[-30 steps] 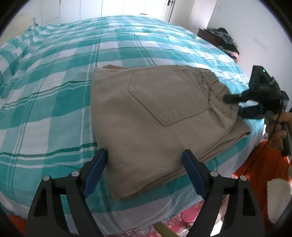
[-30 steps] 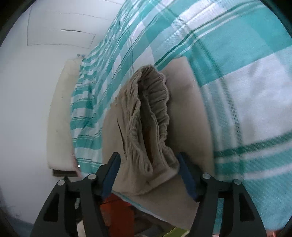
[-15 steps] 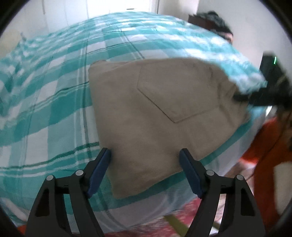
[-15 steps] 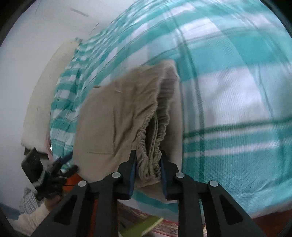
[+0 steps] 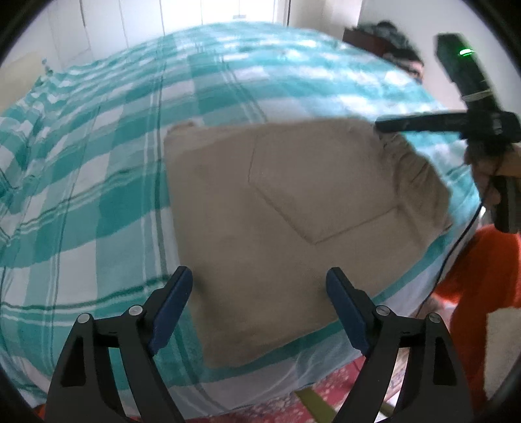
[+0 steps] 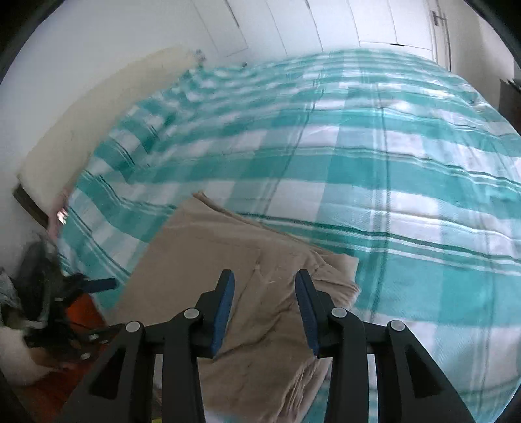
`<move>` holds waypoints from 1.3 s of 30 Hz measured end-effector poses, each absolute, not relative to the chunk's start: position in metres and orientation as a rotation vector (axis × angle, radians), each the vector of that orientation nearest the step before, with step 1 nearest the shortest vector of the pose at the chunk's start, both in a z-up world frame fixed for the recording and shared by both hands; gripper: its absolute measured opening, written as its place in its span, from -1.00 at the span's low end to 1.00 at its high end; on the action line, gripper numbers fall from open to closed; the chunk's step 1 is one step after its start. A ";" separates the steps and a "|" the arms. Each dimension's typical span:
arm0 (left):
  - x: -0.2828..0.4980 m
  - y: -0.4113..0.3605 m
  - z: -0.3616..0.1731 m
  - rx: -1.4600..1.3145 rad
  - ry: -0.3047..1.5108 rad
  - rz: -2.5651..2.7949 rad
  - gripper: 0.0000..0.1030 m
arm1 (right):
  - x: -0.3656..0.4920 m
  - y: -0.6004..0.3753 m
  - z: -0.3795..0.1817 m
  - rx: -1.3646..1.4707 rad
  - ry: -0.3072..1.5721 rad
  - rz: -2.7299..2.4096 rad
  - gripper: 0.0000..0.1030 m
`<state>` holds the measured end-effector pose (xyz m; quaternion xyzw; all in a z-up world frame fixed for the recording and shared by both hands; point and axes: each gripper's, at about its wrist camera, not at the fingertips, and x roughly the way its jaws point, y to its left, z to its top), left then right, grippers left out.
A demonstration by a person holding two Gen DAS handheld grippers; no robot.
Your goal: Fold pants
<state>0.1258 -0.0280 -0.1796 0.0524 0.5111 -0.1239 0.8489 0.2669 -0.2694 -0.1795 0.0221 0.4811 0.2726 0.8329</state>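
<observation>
Tan pants [image 5: 286, 214] lie folded in a rectangle near the bed's front edge, back pocket up; they also show in the right wrist view [image 6: 228, 260]. My left gripper [image 5: 259, 293] is open and empty, its jaws apart just above the fold's near edge. My right gripper [image 6: 264, 296] is partly open and empty above the waistband end; it also shows in the left wrist view [image 5: 390, 125] at the pants' far right corner.
The bed is covered by a teal and white checked sheet [image 5: 114, 162]. A cream headboard cushion [image 6: 81, 130] lies at the far left. White wardrobe doors [image 6: 374, 22] stand behind. An orange garment [image 5: 482, 270] and a patterned rug [image 5: 276, 406] are beside the bed.
My right gripper closed on the elastic waistband, then let go, opened partway and swung up over the pants. The left gripper stayed open and shifted slightly.
</observation>
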 end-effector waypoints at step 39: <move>0.198 0.043 -0.220 -0.363 1.307 -0.369 0.84 | 0.232 -0.331 -0.238 0.404 1.211 0.529 0.50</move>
